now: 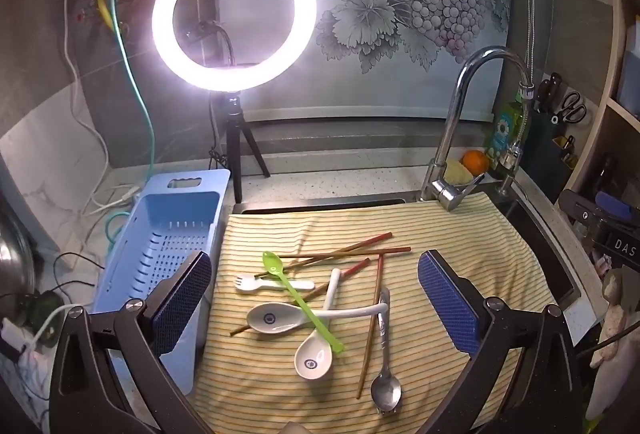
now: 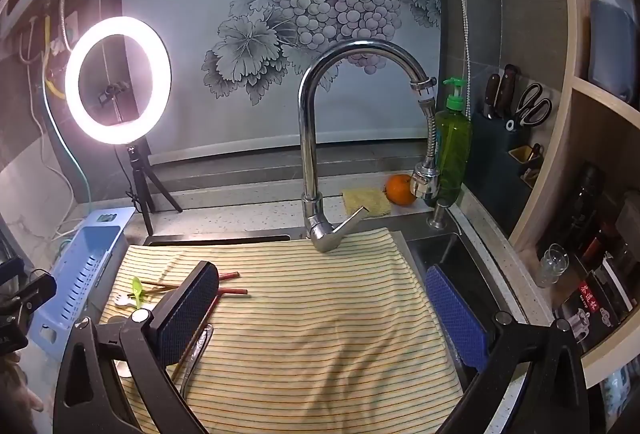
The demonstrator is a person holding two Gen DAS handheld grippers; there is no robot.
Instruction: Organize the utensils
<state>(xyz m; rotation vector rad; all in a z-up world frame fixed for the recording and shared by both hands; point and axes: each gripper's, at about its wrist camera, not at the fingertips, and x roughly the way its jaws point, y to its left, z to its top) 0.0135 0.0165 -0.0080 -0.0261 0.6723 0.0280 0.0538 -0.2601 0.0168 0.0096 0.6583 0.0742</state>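
A heap of utensils lies on a yellow striped cloth (image 1: pixel 440 230): brown chopsticks (image 1: pixel 344 252), a green plastic spoon (image 1: pixel 296 290), a white fork (image 1: pixel 264 284), two white ceramic spoons (image 1: pixel 276 318) (image 1: pixel 314 356) and a metal spoon (image 1: pixel 385 374). My left gripper (image 1: pixel 316 308) hangs above the heap, open wide, nothing between its blue pads. My right gripper (image 2: pixel 324 314) is open over bare cloth (image 2: pixel 320 314), to the right of the heap. Its left finger hides most of the utensils; chopstick ends (image 2: pixel 234 290) and the green spoon (image 2: pixel 138 290) show.
A light blue slotted basket (image 1: pixel 160 254) stands left of the cloth, also in the right wrist view (image 2: pixel 80 274). A ring light (image 1: pixel 234 14) on a tripod and a chrome faucet (image 2: pixel 316 138) stand behind. An orange (image 2: pixel 400 188), sponge, soap bottle and knife block sit at the back right.
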